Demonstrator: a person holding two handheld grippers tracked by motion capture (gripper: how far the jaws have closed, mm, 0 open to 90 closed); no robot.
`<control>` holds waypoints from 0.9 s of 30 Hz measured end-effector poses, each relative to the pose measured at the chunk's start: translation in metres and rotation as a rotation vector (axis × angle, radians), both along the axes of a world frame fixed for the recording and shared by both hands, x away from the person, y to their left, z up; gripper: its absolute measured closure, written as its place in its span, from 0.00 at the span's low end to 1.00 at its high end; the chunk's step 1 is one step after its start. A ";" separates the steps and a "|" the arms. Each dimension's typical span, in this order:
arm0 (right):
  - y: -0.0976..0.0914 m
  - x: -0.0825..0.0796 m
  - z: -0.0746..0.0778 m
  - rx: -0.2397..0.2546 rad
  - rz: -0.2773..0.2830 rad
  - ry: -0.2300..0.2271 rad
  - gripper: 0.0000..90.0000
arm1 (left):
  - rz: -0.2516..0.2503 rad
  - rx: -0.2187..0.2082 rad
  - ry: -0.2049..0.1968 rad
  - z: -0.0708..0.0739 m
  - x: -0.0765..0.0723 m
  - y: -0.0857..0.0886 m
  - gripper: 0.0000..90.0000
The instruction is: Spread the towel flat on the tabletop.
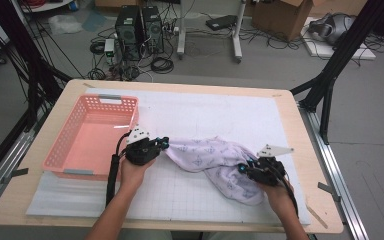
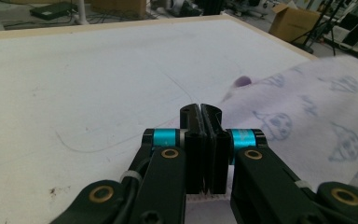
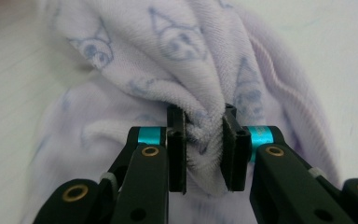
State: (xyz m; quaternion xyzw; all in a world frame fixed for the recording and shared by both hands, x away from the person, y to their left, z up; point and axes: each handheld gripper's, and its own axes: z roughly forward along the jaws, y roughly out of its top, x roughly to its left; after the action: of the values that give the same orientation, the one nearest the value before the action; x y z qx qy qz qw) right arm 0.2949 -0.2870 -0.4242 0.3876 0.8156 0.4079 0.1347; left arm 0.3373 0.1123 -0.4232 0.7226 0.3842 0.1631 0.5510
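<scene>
high view: lilac towel (image 1: 215,162) with a faint cartoon-face print lies bunched on the white gridded mat (image 1: 200,115), right of centre, running from mid-table toward the near right edge of the mat. left gripper (image 1: 164,144) sits at the towel's left end; left gripper view shows its jaws pressed flat together, a thin edge of cloth showing at their base, though whether it's actually caught i can't tell. the towel (image 2: 307,121) lies to the right there. right gripper (image 1: 243,168) is at the towel's near-right part; right gripper view has both pads squeezing a thick fold of the towel (image 3: 200,70), cloth bulging between them.

around it: pink slotted basket (image 1: 92,135) on the left of the table, just beside the left gripper, apart from the towel. the mat covers most of the wooden table (image 1: 290,115). nothing lies between the grippers except the towel itself.

beyond the far edge, on the floor: two black pc towers (image 1: 140,30), loose cables (image 1: 161,64), white stand legs (image 1: 236,35), a cardboard box (image 1: 285,17). black frame struts (image 1: 337,60) stand at the right.

no brand or readable writing; the towel print is pictures only, too soft to read further.
</scene>
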 end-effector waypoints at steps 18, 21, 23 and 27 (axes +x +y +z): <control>-0.001 0.004 0.059 0.048 0.094 -0.108 0.58 | -0.110 0.082 -0.013 -0.002 -0.002 -0.031 0.97; 0.013 0.034 0.061 -0.008 0.117 -0.094 0.66 | -0.121 0.089 -0.015 -0.002 -0.004 -0.030 0.97; 0.022 0.052 0.060 -0.041 0.138 -0.066 0.71 | -0.129 0.101 -0.014 -0.002 -0.006 -0.030 0.97; 0.045 0.081 0.054 -0.097 0.204 -0.010 0.77 | -0.138 0.128 -0.005 -0.005 -0.007 -0.031 0.97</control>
State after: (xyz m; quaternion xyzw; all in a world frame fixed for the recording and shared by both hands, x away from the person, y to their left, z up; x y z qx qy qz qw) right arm 0.3757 -0.2420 -0.3699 0.2937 0.8689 0.3815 0.1154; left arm 0.3307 0.0818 -0.4278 0.7805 0.3211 0.1508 0.5147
